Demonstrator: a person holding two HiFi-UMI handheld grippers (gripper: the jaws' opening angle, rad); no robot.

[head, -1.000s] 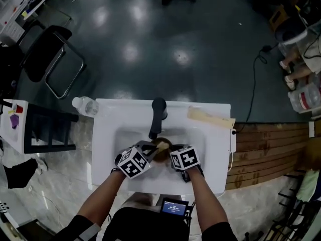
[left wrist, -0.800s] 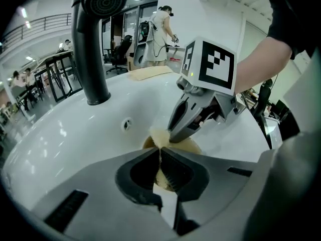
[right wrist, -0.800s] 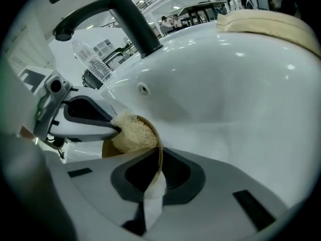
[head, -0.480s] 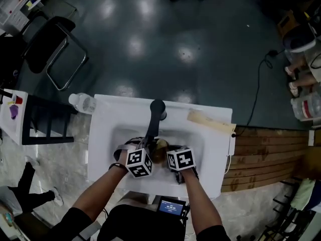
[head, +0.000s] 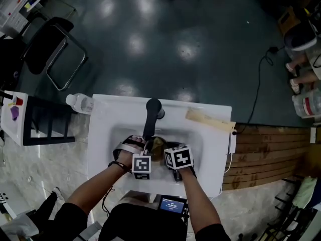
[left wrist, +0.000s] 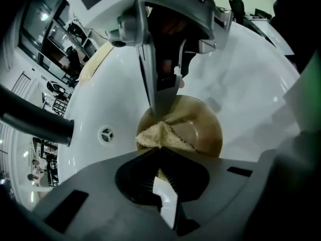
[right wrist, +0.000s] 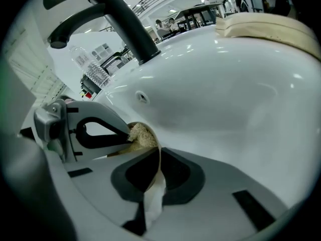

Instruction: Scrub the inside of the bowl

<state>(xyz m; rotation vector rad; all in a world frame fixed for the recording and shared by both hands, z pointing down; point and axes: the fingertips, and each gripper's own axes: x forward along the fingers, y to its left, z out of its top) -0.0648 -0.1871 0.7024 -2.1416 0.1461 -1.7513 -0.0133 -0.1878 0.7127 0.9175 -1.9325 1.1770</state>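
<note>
At far left in the head view, by the corner of the white sink (head: 215, 154): a clear bottle (head: 80, 103). Seen again in the right gripper view, small, behind the black faucet (head: 150, 118). Not to be found in the left gripper view.

Next, inside the basin, the left gripper (left wrist: 159, 153). From above, tips covered by its own body. In its own view, shut tight on a beige sponge (left wrist: 159, 136), with the free corner of the sponge down inside the brown bowl (left wrist: 203, 129). Bowl low in the basin, near the drain (left wrist: 106, 133). Hard to make out from the head view, mostly hidden under both grippers.

Then the right gripper (right wrist: 157, 157). Just been closing, now pinched on the thin rim of the bowl, with the rim edge-on in the grip in its own view. No sight of the inside of the bowl from there, only of the rough top of the sponge.

At far right, on the edge of the sink, a folded pale cloth (head: 209, 120). Cut off by the frame in the right gripper view.
</note>
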